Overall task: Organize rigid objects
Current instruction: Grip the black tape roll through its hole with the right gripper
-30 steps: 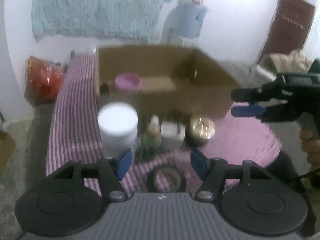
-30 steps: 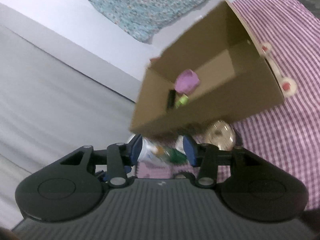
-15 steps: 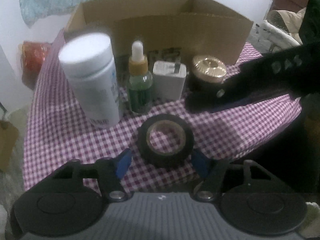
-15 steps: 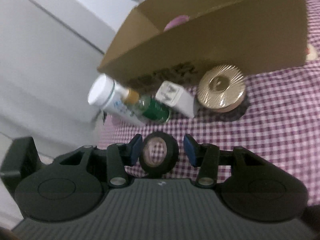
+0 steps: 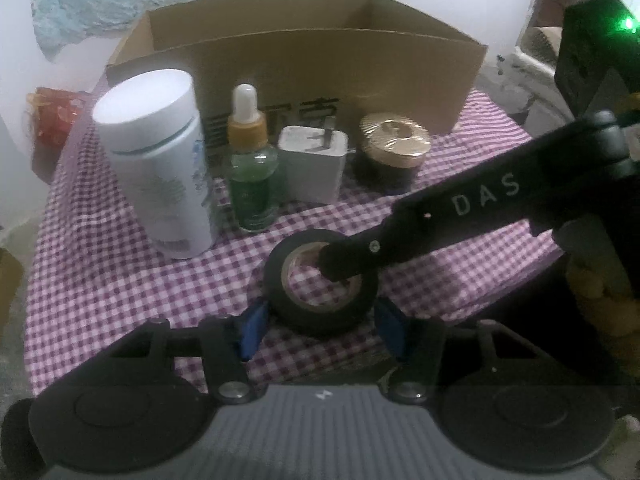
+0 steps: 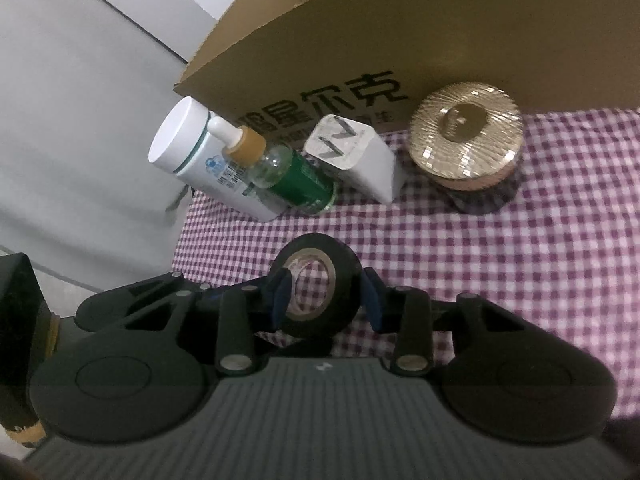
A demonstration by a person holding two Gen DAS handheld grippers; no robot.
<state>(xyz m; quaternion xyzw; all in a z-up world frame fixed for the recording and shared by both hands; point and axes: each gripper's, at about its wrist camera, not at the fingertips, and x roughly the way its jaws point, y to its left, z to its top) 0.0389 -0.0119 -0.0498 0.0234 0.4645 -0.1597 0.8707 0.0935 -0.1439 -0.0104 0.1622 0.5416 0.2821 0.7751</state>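
The black tape roll (image 5: 320, 292) lies flat near the counter's (image 5: 100, 280) front edge, with bare checked cloth to its left. The left claw (image 5: 320, 330) straddles it, jaws closing but pads still clear. The right claw (image 6: 325, 296) is closing too, one finger inside the roll's hole, one outside. A second ago both claws hung higher. Behind stand a smooth white bottle (image 5: 156, 160), glass dropper bottle (image 5: 252, 172), white charger (image 5: 314, 168) and ribbed gold-lidded jar (image 5: 394, 156), against the cardboard box (image 5: 340, 64).
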